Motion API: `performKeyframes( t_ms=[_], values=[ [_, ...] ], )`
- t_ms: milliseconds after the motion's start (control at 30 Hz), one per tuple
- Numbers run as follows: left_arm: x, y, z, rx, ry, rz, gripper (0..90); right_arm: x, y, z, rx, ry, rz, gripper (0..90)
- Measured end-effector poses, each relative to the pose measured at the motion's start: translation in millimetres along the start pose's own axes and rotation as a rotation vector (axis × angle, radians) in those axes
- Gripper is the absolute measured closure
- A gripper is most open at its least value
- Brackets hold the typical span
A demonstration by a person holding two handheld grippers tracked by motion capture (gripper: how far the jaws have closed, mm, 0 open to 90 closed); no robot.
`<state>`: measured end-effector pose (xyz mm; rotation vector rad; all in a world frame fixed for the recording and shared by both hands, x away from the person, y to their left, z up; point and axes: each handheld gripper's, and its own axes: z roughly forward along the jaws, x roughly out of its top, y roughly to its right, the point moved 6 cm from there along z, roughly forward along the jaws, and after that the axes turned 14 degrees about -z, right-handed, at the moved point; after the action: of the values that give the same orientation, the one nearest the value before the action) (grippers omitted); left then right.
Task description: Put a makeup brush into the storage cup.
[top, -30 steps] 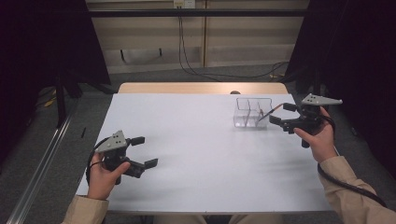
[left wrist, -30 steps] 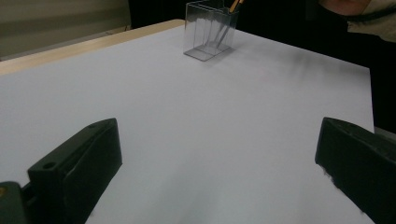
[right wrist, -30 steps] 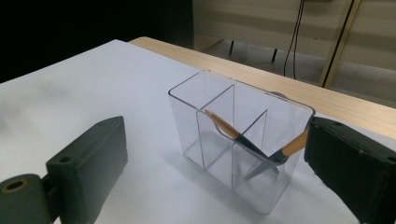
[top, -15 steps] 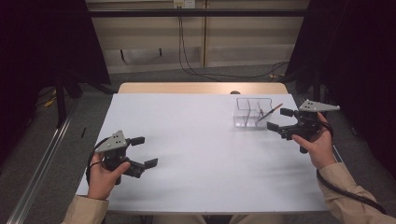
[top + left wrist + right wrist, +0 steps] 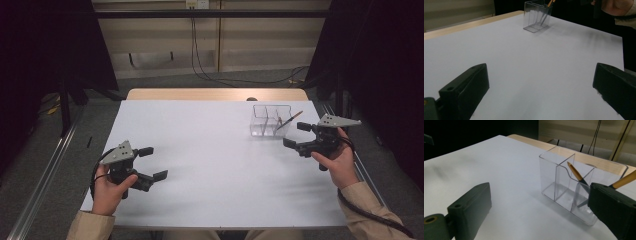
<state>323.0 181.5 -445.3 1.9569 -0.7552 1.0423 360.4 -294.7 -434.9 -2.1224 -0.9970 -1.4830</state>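
Hovering with jaws spread, right gripper (image 5: 300, 139) sits beside the clear organizer (image 5: 270, 121); its pencil (image 5: 288, 120) looks light, stiff, slippery, so pinch mid-shaft.

High view overhead facing forward, gripper views low, sharing clear organizer (image 5: 270, 120)

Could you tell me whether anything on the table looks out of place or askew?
Nothing looks spilled or damaged. The pencil leans at a slant in the clear organizer, its end poking past the rim, as a pencil does. Both grippers are open.
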Motion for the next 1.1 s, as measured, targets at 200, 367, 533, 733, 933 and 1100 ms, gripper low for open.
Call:
performKeyframes(
  t_ms=[200, 367, 533, 733, 933, 1100],
  values=[
    [-0.3, -0.4, 0.1, 0.004, -0.003, 0.000, 0.4, -3.3, -7.9, -0.8, 0.015, -0.002, 0.004, 4.6],
    [0.0, -0.4, -0.8, 0.006, -0.003, 0.003, 0.4, -6.4, -12.2, -1.7, 0.017, -0.002, 0.002, 4.2],
    [-0.2, -0.4, -1.0, 0.006, -0.001, 0.000, 0.4, -9.8, -14.4, -4.1, 0.012, 0.006, 0.010, 4.2],
    [-0.3, -0.7, -1.2, 0.006, -0.003, -0.001, 0.4, -15.5, -19.3, -5.7, 0.009, 0.005, 0.009, 4.1],
    [-0.3, -0.6, -1.3, 0.006, -0.003, -0.002, 0.4, -20.1, -24.6, -7.4, 0.012, 0.004, 0.013, 3.9],
    [-0.9, -0.4, -0.3, 0.006, -0.005, 0.003, 0.4, -22.1, -28.9, -9.1, 0.016, -0.004, 0.005, 3.9]
  ],
)
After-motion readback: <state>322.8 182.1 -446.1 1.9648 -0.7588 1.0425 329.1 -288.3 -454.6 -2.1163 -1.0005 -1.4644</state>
